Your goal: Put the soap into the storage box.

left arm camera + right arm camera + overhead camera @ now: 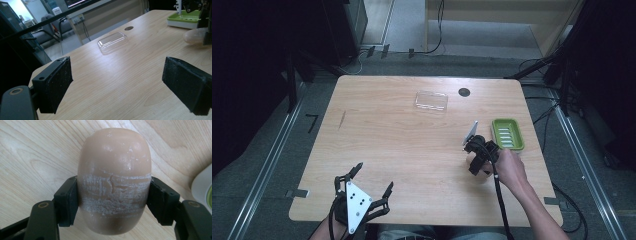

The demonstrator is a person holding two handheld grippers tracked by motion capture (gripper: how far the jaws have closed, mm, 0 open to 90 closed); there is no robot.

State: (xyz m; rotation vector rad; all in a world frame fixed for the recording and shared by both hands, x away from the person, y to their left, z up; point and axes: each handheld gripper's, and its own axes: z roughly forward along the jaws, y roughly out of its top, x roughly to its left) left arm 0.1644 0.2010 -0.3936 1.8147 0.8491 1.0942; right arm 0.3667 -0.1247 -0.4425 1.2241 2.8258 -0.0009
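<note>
Two tools work over a pale wooden bench (402, 145) in the high view. The right tool (478, 159) points down beside a green ribbed soap dish (507, 134), which lies just past it toward the far right edge. The left tool (371, 184) sits near the bench's near edge, its jaws spread wide with nothing between them, a grey three-cornered plate on top. A clear plastic lid (431, 100) lies well ahead of both tools, and a dark round hole (464, 92) sits just beyond it.

The left gripper view gives the rough, speckled black pads (58, 82) of the left tool (117, 83), standing apart over bare wood grain. Ahead lies the clear plastic lid (112, 42), rounded and glossy; far right, the green ribbed soap dish (183, 19) has a white base.

The right gripper view brings out what the others barely show: a tan, oval bar of soap (114, 180), smooth on top and scuffed with whitish, cracked streaks across its middle. The right tool (113, 200) is clamped on its two sides, with the bar resting on the bench.
</note>
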